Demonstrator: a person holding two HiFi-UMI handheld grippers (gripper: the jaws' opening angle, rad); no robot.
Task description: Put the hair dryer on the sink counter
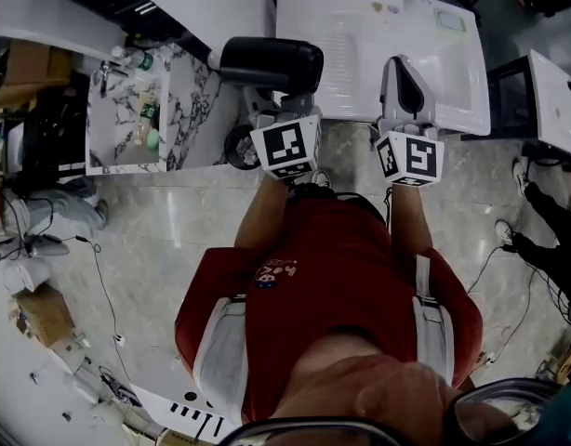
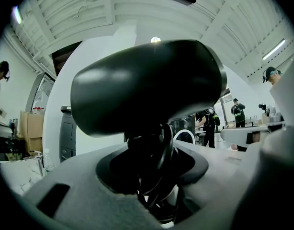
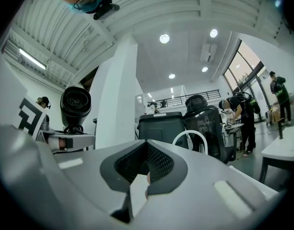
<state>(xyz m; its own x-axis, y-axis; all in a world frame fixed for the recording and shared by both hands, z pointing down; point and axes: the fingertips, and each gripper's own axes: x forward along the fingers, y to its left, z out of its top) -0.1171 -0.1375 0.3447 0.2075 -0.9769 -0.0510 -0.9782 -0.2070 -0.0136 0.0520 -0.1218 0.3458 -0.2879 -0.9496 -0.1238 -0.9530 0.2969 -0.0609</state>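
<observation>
Now L tool (image 2: pixel 152 178) grips hair dryer (image 2: pixel 147 80); R tool (image 3: pixel 141 176) closed, empty; white sink counter (image 1: pixel 355 40) ahead, marble top (image 1: pixel 127 124) left

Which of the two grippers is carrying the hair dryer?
The left gripper: its jaws clamp the black hair dryer just below its barrel. The right gripper has nothing between its jaws.

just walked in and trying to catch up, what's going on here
A person in a red top holds a gripper in each hand. The left gripper is closed on the handle of a black hair dryer, with its cord looped by the handle, and holds it up in the air. The right gripper is empty, with its jaws together. The dryer is not set down yet. A marbled counter lies to the left and a white ribbed surface ahead.
</observation>
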